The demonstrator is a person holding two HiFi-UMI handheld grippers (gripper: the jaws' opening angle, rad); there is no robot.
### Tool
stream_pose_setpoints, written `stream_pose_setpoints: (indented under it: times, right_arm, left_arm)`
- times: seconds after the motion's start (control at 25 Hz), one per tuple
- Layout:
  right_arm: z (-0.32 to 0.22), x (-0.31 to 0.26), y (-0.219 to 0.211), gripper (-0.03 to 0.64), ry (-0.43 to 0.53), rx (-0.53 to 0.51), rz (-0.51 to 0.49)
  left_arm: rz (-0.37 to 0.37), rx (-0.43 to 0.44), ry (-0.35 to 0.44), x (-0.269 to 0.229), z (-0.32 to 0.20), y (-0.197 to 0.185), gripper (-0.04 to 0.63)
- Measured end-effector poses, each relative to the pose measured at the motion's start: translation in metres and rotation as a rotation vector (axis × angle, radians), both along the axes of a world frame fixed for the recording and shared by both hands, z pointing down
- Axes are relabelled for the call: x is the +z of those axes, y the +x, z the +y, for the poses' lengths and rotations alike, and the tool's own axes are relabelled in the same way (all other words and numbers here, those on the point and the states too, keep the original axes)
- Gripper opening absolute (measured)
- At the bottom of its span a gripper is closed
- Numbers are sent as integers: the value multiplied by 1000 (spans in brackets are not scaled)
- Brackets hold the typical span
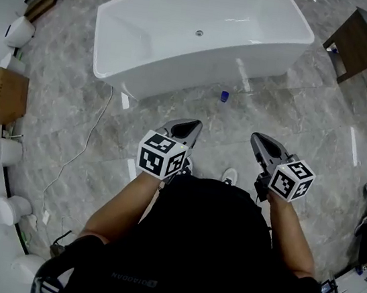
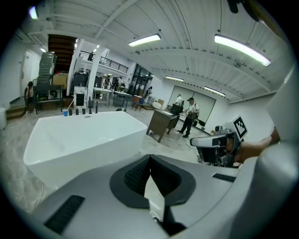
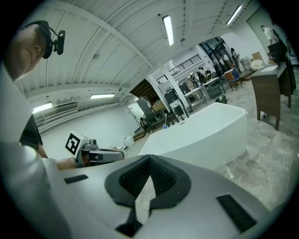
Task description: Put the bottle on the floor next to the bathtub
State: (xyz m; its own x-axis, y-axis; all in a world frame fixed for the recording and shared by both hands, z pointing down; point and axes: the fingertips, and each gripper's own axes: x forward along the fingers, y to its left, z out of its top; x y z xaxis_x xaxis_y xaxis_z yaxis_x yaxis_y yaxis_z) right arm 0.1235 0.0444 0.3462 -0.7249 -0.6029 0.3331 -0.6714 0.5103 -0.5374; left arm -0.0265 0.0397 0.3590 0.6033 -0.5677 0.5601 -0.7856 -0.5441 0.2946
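A thin cable (image 1: 81, 140) is lying on the floor (image 1: 297, 111) to the left of the bathtub (image 1: 180, 74) and running toward the person. I am judging that a step to that side is risking a caught foot, and then a stumble against the tub. The left claw (image 1: 192, 126) is hanging in front of the bathtub's near wall, close to the person's body. In the left gripper view its jaws are pressing together and nothing is sitting between them. A little to the right, the bottle (image 1: 224, 96), as I am reading the small blue thing, is standing on the floor just beside the bathtub's near wall. It is too small to say if it is fully upright. So the task is looking finished, and the main danger is coming from the feet. The shoes (image 1: 229, 176) are pointing toward that spot, and the stone floor is shining, so a forward step may be knocking the bottle over or sending it under the bathtub's edge. The right claw (image 1: 259, 139) is also in front of the bathtub, with its jaws closed together and holding nothing.
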Motion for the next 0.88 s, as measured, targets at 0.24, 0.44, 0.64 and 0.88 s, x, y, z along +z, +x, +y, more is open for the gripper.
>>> stream_pose_setpoints:
  times: [0.24, 0.44, 0.64, 0.88]
  right_arm:
    - [-3, -10, -18, 35, 22, 5, 37]
    - [-5, -11, -24, 35, 23, 14, 43]
    - [-4, -9, -27, 35, 21, 18, 44]
    - [1, -5, -25, 35, 17, 26, 43]
  left_arm:
    - [12, 21, 18, -8, -7, -19, 15]
    - [16, 31, 25, -12, -14, -24, 15]
    - [14, 35, 27, -14, -13, -28, 14]
    - [16, 38, 32, -15, -10, -26, 15]
